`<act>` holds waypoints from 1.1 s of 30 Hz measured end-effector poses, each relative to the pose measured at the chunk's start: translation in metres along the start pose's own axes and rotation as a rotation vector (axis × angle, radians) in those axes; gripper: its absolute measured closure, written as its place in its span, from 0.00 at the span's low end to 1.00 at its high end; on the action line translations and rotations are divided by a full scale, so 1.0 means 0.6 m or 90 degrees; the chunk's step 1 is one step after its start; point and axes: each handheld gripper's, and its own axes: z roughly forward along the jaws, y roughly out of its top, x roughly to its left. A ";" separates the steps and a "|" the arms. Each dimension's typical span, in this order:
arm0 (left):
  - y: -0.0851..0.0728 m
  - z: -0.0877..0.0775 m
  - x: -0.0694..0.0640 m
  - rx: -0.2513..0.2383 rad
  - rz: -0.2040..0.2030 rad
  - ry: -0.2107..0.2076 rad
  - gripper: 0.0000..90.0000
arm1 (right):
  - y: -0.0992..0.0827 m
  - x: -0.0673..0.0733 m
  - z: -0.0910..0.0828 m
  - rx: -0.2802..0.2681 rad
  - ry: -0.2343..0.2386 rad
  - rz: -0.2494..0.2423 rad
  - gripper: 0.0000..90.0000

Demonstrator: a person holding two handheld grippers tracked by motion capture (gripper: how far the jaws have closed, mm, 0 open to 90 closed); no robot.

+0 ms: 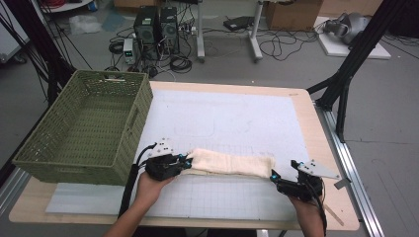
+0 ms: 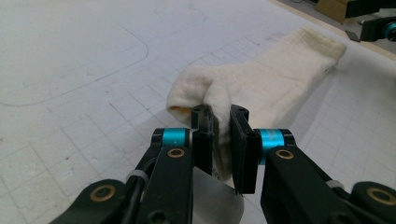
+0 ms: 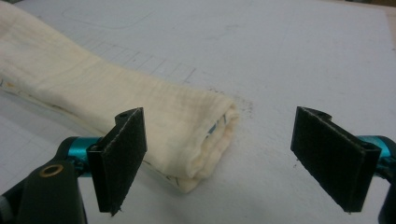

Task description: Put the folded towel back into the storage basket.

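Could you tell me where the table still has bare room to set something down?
The white mat is bare beyond the folded cloth, right of the green basket, and along the near edge between both hands. It is crowded only along the cloth, at both grippers.

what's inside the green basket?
Nothing visible inside the green basket: the high view shows bare woven floor and inner walls. The strip of floor behind its near wall is hidden. The folded cloth lies outside, on the mat.
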 end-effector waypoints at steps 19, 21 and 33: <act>-0.001 -0.007 -0.009 -0.011 0.033 -0.009 0.89 | -0.009 0.011 0.054 0.121 0.034 -0.018 0.41; -0.001 -0.008 -0.009 -0.012 0.032 -0.009 0.89 | -0.010 0.010 0.053 0.122 0.046 -0.015 0.47; -0.002 -0.013 -0.009 -0.008 0.038 -0.005 0.90 | -0.006 0.015 0.049 0.129 0.105 -0.037 0.84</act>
